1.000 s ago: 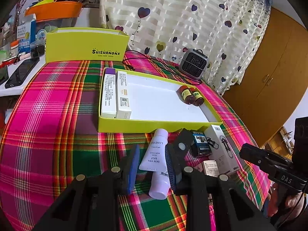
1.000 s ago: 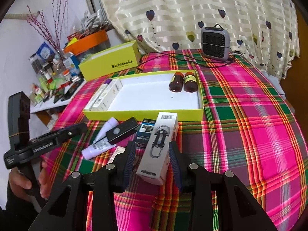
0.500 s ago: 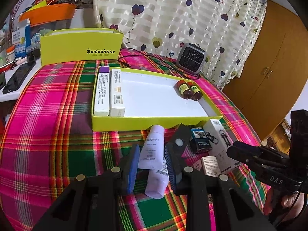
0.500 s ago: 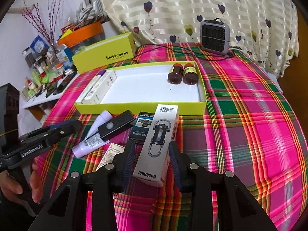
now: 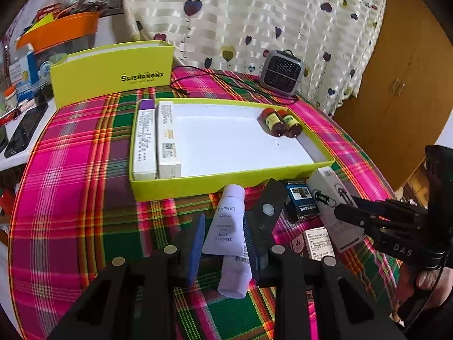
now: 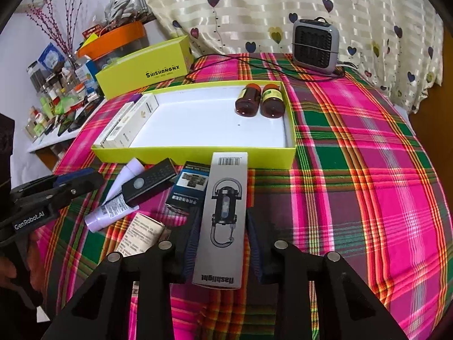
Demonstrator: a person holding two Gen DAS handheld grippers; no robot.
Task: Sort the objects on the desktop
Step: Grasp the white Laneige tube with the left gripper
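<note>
A lavender cosmetic tube (image 5: 226, 223) lies on the plaid tablecloth between the blue pads of my left gripper (image 5: 225, 243). Its jaws are opening and the pads stand just off the tube. A grey flashlight box (image 6: 225, 206) lies flat between the pads of my right gripper (image 6: 223, 238). Those jaws are closing, with a thin gap still showing at the right pad. Behind them sits the yellow-green tray (image 6: 184, 153), with two long boxes (image 5: 155, 138) at its left and two brown bottles (image 6: 260, 102) at its right. The left gripper (image 6: 70, 184) also shows in the right wrist view.
A black remote (image 6: 150, 181), a dark blue box (image 6: 189, 187) and a small white box (image 6: 141, 235) lie loose between the grippers. A yellow lid box (image 5: 113, 73), a grey heater (image 6: 314, 45) and its cable stand behind the tray. A cluttered side shelf (image 6: 56, 107) is on the left.
The right gripper has slid down and forward along the flashlight box. The left gripper has rolled slightly over the tube. Both objects still lie on the cloth.
</note>
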